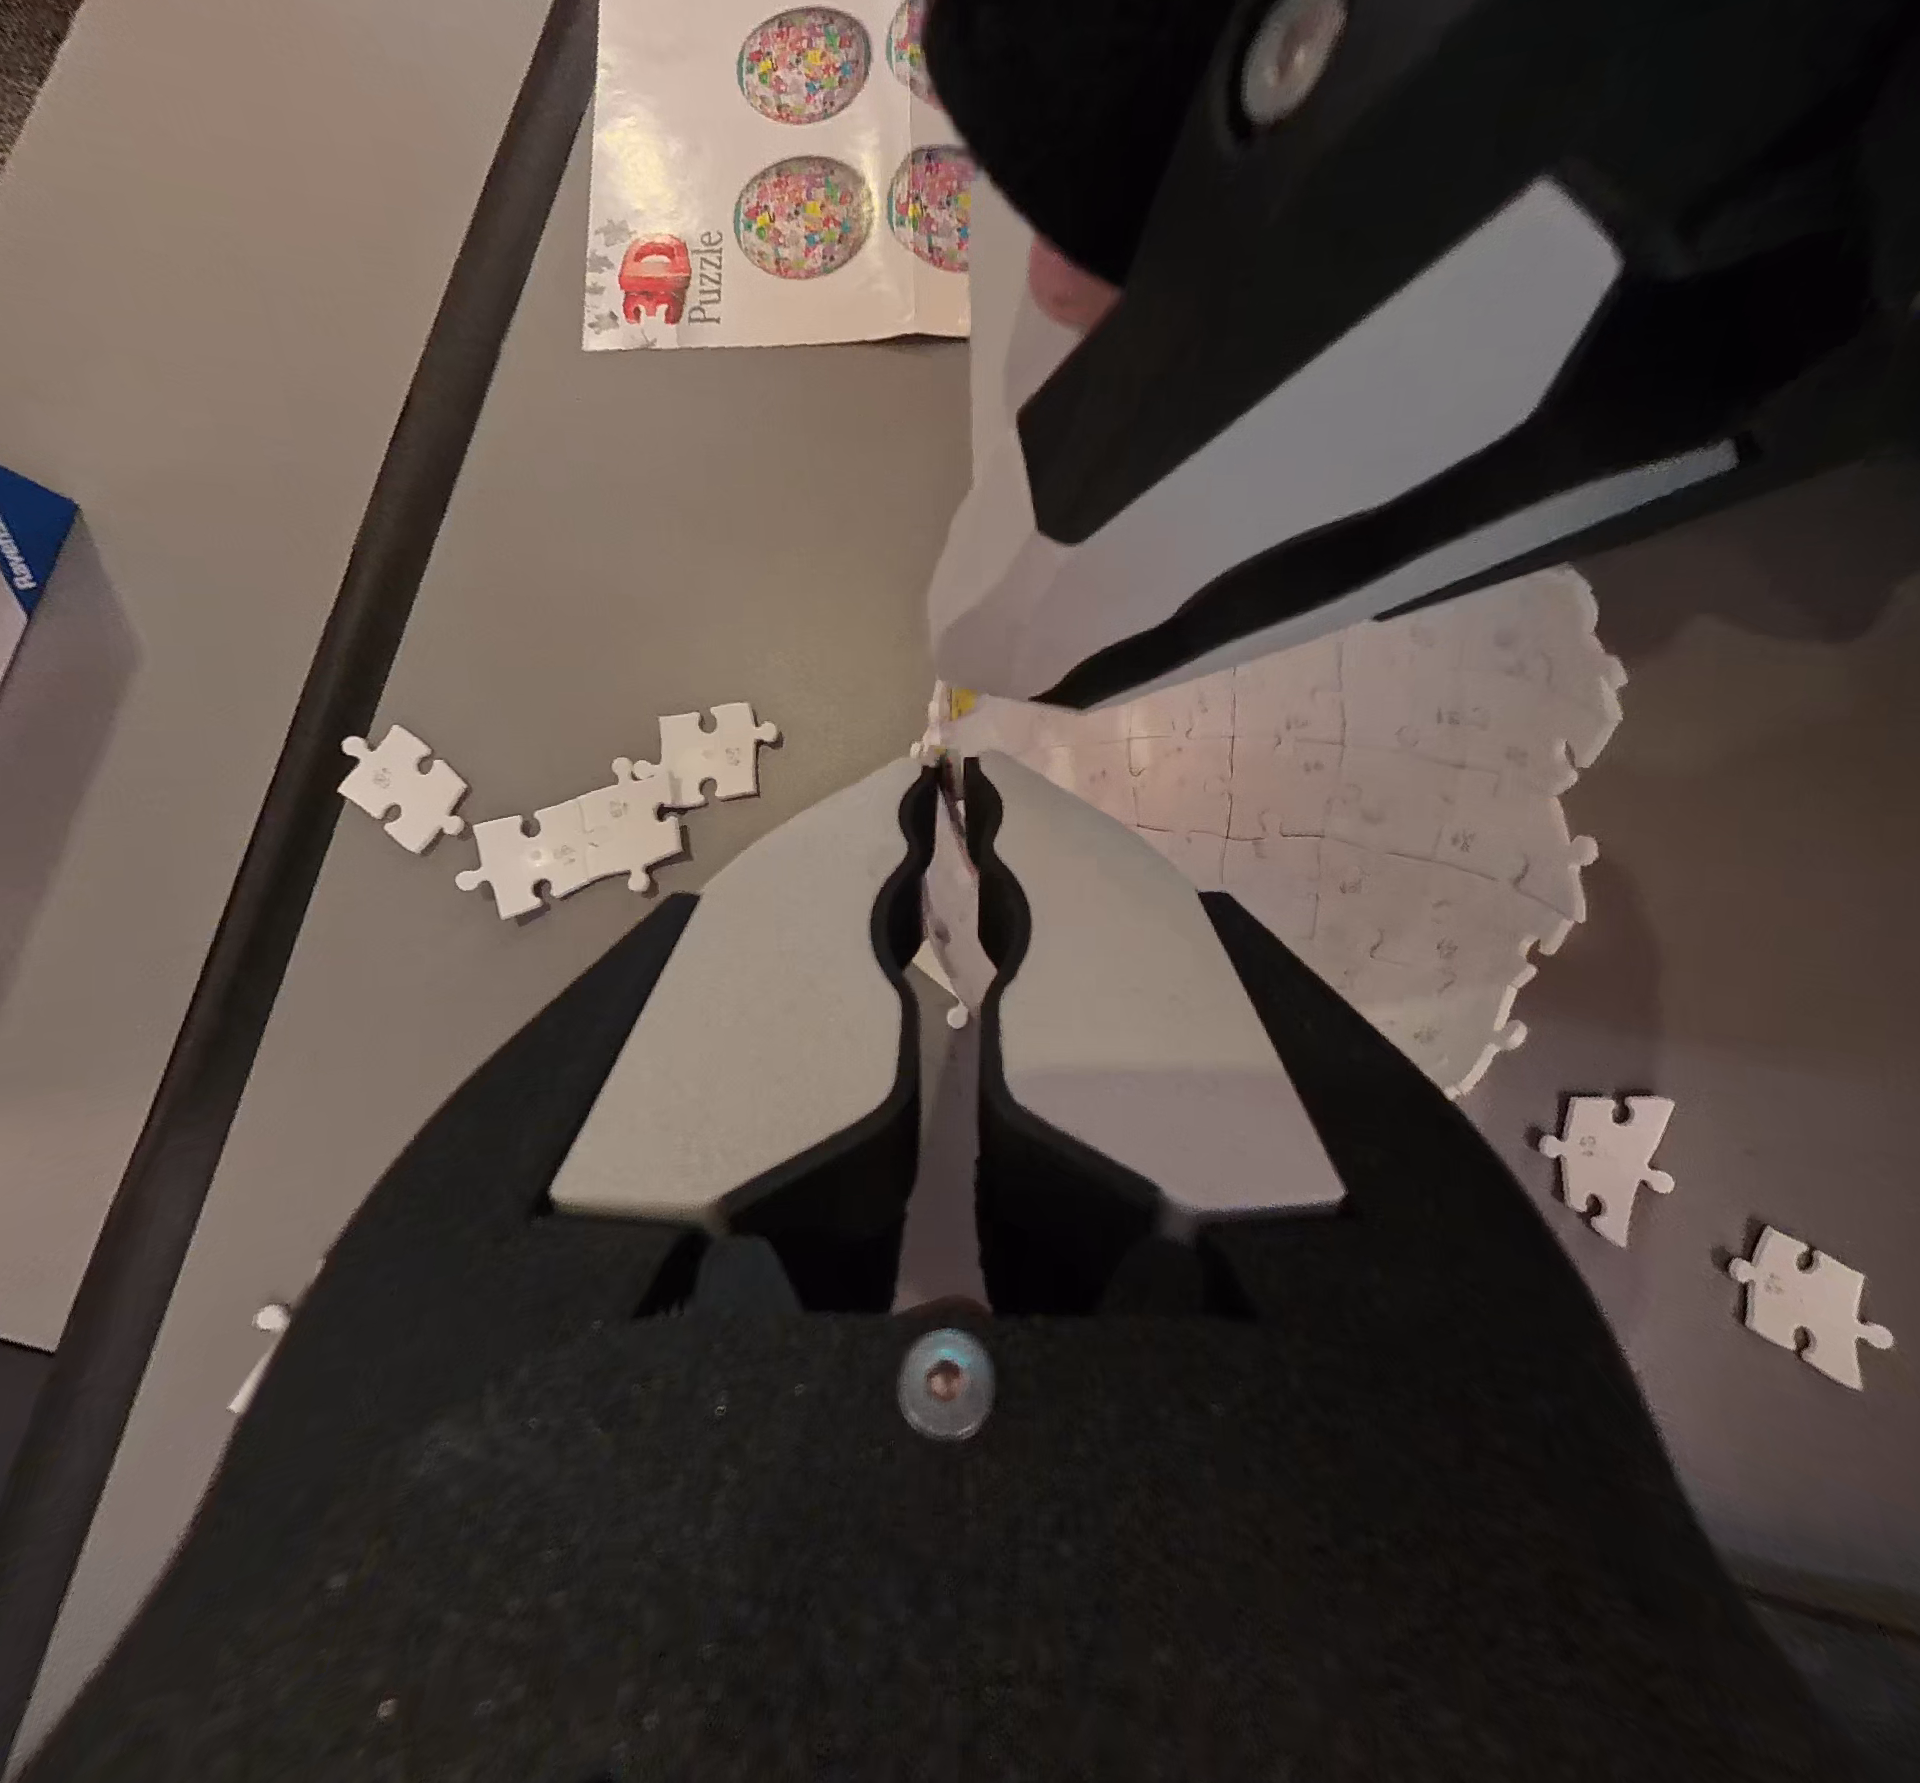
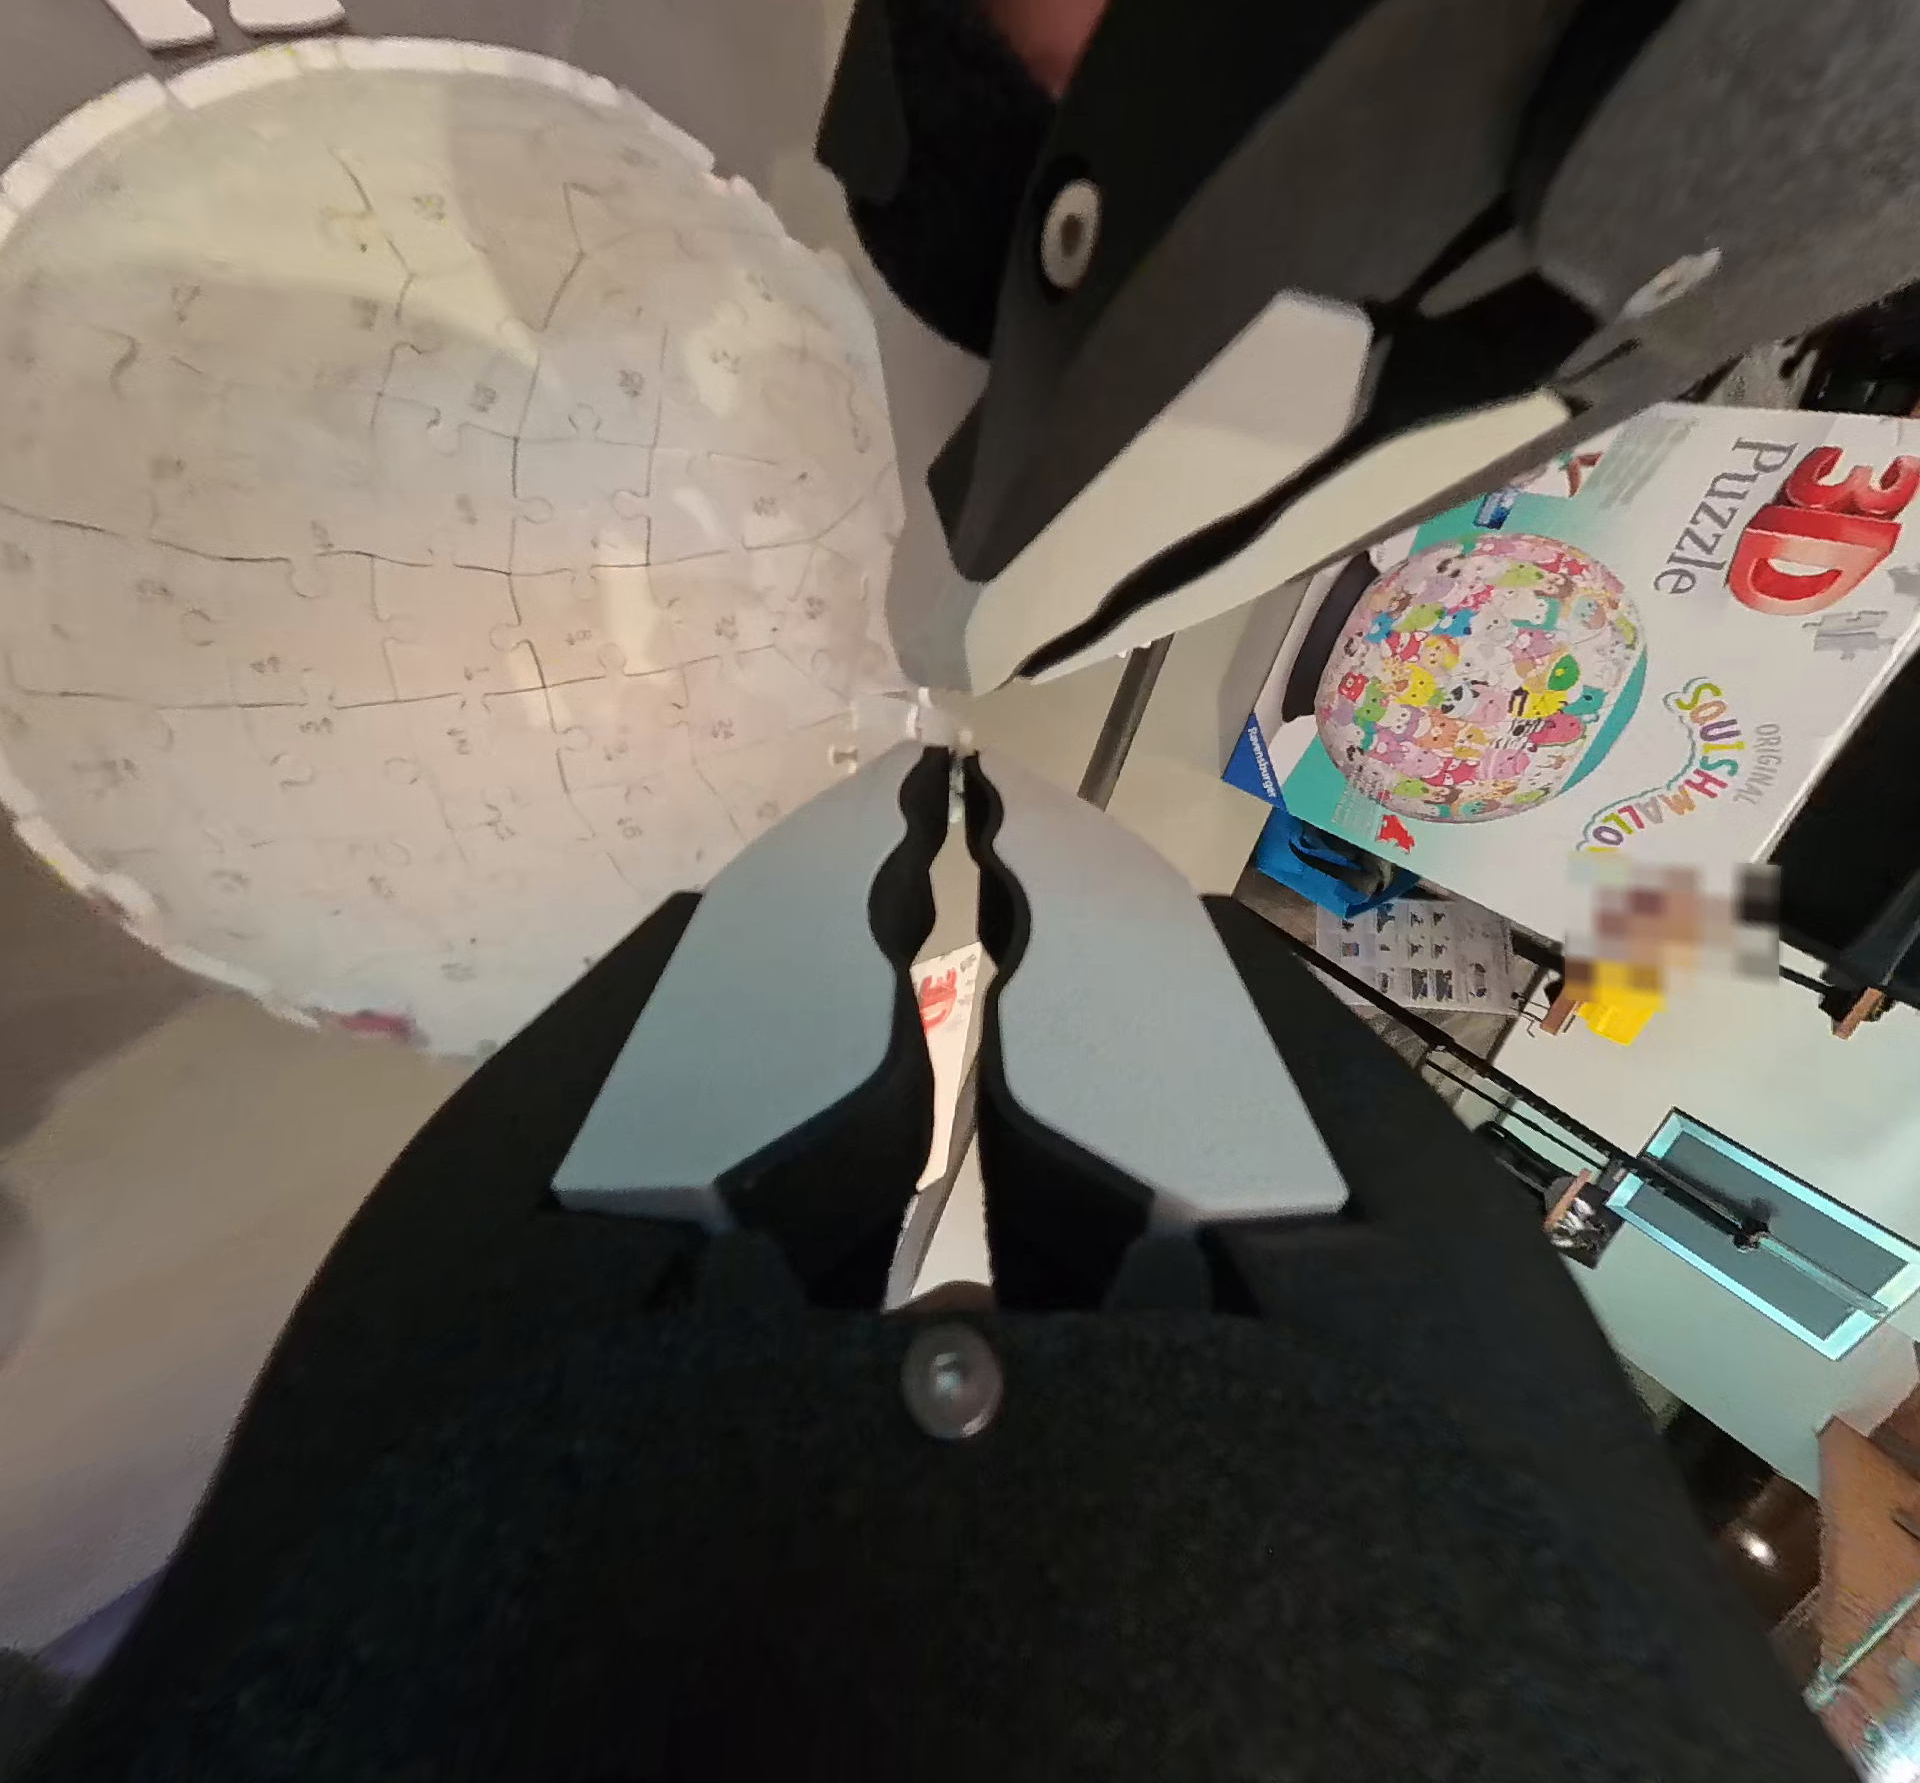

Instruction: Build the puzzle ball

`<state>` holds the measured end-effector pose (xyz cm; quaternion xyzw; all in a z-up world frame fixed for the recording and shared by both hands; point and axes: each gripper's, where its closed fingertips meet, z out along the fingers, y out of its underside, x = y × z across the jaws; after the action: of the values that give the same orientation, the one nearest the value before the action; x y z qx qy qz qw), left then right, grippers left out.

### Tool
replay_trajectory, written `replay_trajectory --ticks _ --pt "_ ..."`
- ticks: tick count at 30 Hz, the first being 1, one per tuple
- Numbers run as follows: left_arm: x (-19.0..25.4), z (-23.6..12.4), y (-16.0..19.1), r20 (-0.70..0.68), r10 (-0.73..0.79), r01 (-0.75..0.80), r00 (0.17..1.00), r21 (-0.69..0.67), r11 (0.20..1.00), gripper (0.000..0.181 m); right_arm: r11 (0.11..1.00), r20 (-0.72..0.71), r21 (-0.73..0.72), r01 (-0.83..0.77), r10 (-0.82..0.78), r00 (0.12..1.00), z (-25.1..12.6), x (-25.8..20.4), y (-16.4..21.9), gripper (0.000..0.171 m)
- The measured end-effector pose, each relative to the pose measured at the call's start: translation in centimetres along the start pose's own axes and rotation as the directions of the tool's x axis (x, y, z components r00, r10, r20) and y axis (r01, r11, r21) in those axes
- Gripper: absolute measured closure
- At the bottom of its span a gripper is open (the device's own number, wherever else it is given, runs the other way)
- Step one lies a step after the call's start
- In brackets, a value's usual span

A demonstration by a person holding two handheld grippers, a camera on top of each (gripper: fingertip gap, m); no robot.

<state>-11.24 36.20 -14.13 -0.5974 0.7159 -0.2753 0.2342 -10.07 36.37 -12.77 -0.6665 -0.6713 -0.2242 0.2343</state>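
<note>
Both grippers pinch one rim spot: left gripper (image 1: 951, 783), right gripper (image 2: 954, 765) closed on half-built ball shell (image 2: 416, 528) | shell beyond jaw tips | light, thin, joints pop easily; hold rim edge gently

The right gripper (image 1: 997, 694) is covering the far rim of the half-built puzzle ball (image 1: 1382, 819) and the right part of the instruction leaflet (image 1: 779, 144) in the left wrist view. The left gripper (image 1: 951, 777) is hiding the edge it is pinching, so the exact piece is not showing. Numbers on the loose pieces (image 1: 561, 850) are reading too small. A blue box (image 1: 31, 559) is running off the left edge. In the right wrist view the ball's (image 2: 416, 528) left side is being cropped.
</note>
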Motion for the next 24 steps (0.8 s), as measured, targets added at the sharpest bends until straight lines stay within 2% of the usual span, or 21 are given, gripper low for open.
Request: replay_trajectory --ticks 3,9,12,14,16,19,22,24 --pt "-0.1 -0.4 -0.4 0.011 0.014 -0.015 1.000 0.024 1.000 0.179 0.999 0.000 0.026 -0.027 0.027 1.000 -1.0 0.3 0.2 0.169" --pt "0.1 -1.8 -2.1 -0.001 0.025 -0.025 1.000 0.126 0.992 0.180 0.973 -0.047 0.195 -0.123 0.135 0.990 -5.5 2.1 0.0 0.169" --pt "0.1 -2.4 -2.6 0.012 0.044 -0.045 0.999 0.165 0.985 0.180 0.940 -0.058 0.245 -0.237 0.259 0.964 -8.4 2.7 1.1 0.169" --pt "0.0 -2.5 -2.9 0.022 0.057 -0.060 0.998 0.196 0.979 0.180 0.898 -0.017 0.258 -0.357 0.374 0.927 -10.2 1.8 2.2 0.169" --pt "-0.1 -2.3 -2.7 0.016 0.050 -0.053 0.999 0.198 0.979 0.180 0.842 0.061 0.222 -0.491 0.491 0.869 -10.9 -0.5 4.0 0.169" --pt "-0.3 -1.8 -2.6 0.007 0.037 -0.038 0.999 0.209 0.977 0.180 0.729 0.269 0.120 -0.674 0.629 0.729 -9.4 -5.9 5.5 0.170" --pt "-0.4 -1.4 -2.5 -0.011 0.003 0.000 1.000 0.221 0.975 0.180 0.578 0.536 0.081 -0.812 0.662 0.524 -8.1 -11.8 4.1 0.170" --pt "-0.5 -1.5 -2.6 -0.011 -0.016 0.018 1.000 0.238 0.971 0.180 0.468 0.653 0.088 -0.879 0.640 0.405 -7.9 -14.7 2.7 0.169"
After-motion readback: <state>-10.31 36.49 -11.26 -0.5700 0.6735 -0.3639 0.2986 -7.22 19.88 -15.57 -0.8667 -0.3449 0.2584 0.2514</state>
